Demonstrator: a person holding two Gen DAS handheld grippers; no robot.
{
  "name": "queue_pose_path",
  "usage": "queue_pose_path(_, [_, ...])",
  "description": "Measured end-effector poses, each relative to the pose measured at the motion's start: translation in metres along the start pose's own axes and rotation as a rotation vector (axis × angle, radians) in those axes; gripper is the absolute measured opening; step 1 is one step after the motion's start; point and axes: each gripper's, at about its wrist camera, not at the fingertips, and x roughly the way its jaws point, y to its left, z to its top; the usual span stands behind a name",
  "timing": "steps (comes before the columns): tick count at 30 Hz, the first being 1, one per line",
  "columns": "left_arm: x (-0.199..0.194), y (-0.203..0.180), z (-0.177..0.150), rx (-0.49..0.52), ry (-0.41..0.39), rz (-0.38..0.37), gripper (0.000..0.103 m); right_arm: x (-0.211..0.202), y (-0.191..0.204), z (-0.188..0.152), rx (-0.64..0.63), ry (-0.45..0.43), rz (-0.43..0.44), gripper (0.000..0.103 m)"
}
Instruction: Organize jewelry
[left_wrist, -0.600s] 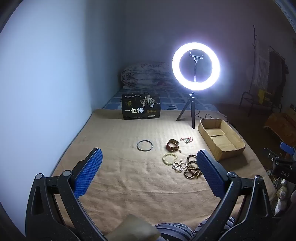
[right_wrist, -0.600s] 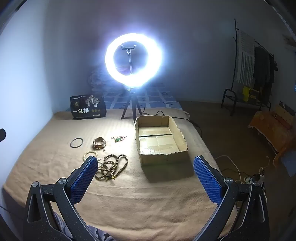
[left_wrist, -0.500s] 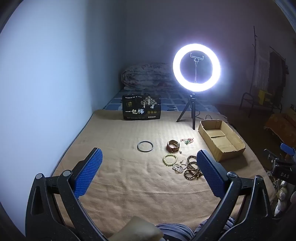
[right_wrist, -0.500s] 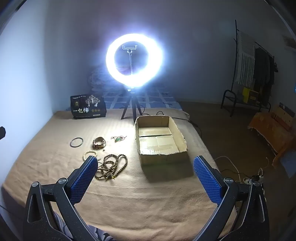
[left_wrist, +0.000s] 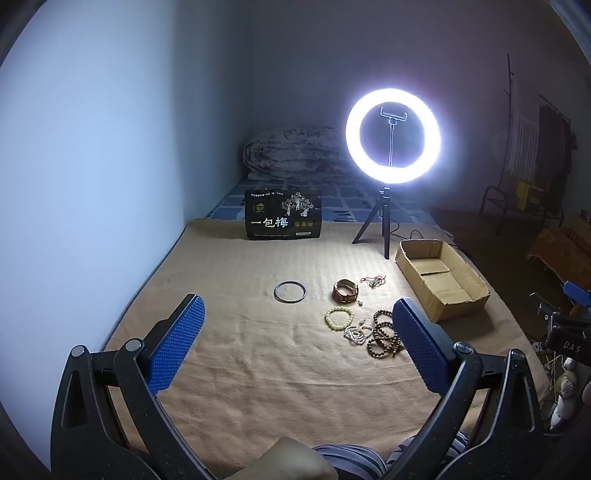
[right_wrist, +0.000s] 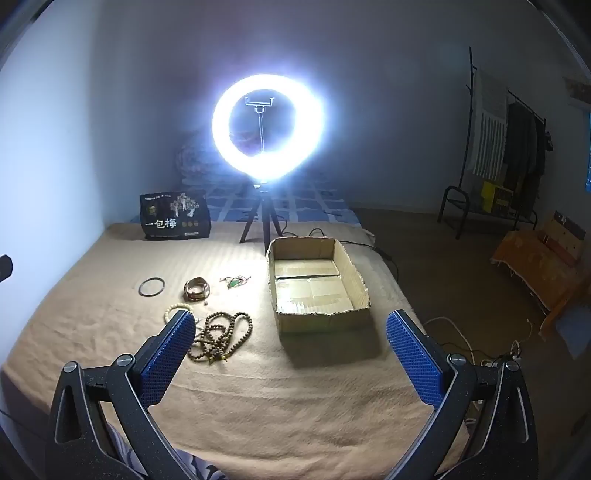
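Note:
Jewelry lies spread on a tan blanket (left_wrist: 258, 369): a dark thin bangle (left_wrist: 290, 292) (right_wrist: 151, 286), a brown wide bracelet (left_wrist: 345, 291) (right_wrist: 197, 288), a red and green cord (left_wrist: 373, 281) (right_wrist: 235, 281), a pale bead bracelet (left_wrist: 339, 318) (right_wrist: 178, 309), a white bead string (left_wrist: 357, 333) and long brown wooden beads (left_wrist: 384, 334) (right_wrist: 221, 335). An open cardboard box (left_wrist: 441, 278) (right_wrist: 316, 282) stands to their right, with nothing in it. My left gripper (left_wrist: 295, 332) is open, held above the near blanket. Wide open too is my right gripper (right_wrist: 290, 339), near the box's front.
A lit ring light (left_wrist: 392, 135) (right_wrist: 268, 127) on a tripod stands behind the box. A black printed bag (left_wrist: 283, 214) (right_wrist: 175, 214) stands at the back, a rolled quilt (left_wrist: 295, 153) behind it. A wall runs along the left. Floor, cables and a clothes rack (right_wrist: 506, 147) lie right.

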Motion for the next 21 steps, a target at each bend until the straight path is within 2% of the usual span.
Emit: queue_pose_path(21, [-0.0134, 0.0006, 0.0098, -0.005, -0.01, -0.005, 0.103, -0.0036, 0.0039, 0.004, -0.011, -0.019, 0.002, 0.103])
